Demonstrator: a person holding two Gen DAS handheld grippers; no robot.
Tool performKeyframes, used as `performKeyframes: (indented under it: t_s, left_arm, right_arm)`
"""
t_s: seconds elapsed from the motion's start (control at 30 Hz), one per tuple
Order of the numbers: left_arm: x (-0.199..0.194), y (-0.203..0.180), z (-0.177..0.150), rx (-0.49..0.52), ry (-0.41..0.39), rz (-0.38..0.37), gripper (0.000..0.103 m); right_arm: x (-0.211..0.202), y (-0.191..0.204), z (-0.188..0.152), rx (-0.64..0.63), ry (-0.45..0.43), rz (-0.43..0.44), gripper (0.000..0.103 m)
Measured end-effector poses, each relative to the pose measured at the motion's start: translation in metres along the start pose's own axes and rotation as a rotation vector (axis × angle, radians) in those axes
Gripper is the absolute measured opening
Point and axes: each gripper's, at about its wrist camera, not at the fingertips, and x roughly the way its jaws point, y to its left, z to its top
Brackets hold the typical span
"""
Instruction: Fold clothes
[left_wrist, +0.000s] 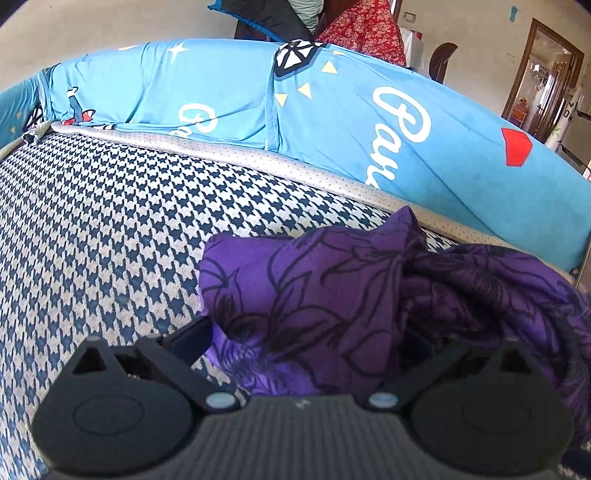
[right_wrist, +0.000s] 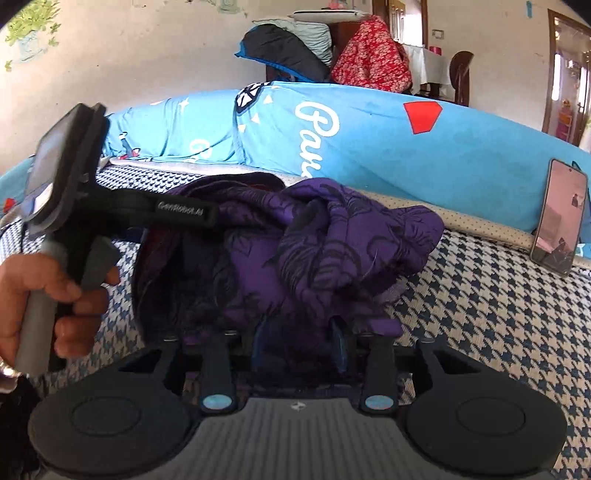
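Purple floral garment (right_wrist: 295, 236) is lying bunched mid-frame on the houndstooth bed (left_wrist: 92, 221), not yet spread. Right hand-held gripper (right_wrist: 301, 339) is standing part-open, cloth between the fingers, probably unclamped. Left hand-held gripper (left_wrist: 306, 339) is sitting wide, cloth draped across, released. Next: finding an edge, pinching, pulling flat.

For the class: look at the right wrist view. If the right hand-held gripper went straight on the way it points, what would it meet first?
Most likely the crumpled purple garment, bunched directly ahead of the right hand-held gripper and already reaching between its fingers.
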Motion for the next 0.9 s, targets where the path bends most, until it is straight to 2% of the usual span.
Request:
performKeyframes:
  t_s: [0.1, 0.23, 0.43, 0.57, 0.77, 0.83, 0.9]
  left_arm:
    - [-0.006, 0.003, 0.003, -0.033, -0.037, 0.032, 0.103]
    - [-0.007, -0.002, 0.001, -0.032, -0.006, 0.015, 0.103]
    - [-0.025, -0.002, 0.003, -0.022, -0.054, 0.002, 0.103]
    - [-0.027, 0.001, 0.004, -0.035, -0.062, 0.013, 0.103]
    - [-0.036, 0.003, 0.006, -0.028, -0.128, 0.088, 0.103]
    - [-0.035, 0.001, 0.005, 0.004, -0.124, 0.115, 0.103]
    - [-0.028, 0.004, 0.004, -0.009, -0.078, 0.112, 0.103]
  right_arm:
    - [0.012, 0.0, -0.016, -0.009, 0.058, 0.005, 0.041]
    - [0.044, 0.001, -0.029, -0.017, 0.121, -0.004, 0.041]
    - [0.079, 0.005, -0.016, -0.02, 0.043, -0.007, 0.041]
    - [0.097, 0.01, -0.005, -0.044, 0.022, -0.004, 0.041]
    - [0.113, 0.01, 0.008, -0.069, -0.03, 0.041, 0.041]
    - [0.119, 0.013, 0.007, -0.08, -0.061, 0.046, 0.041]
    - [0.121, 0.014, 0.003, -0.084, -0.078, 0.047, 0.043]
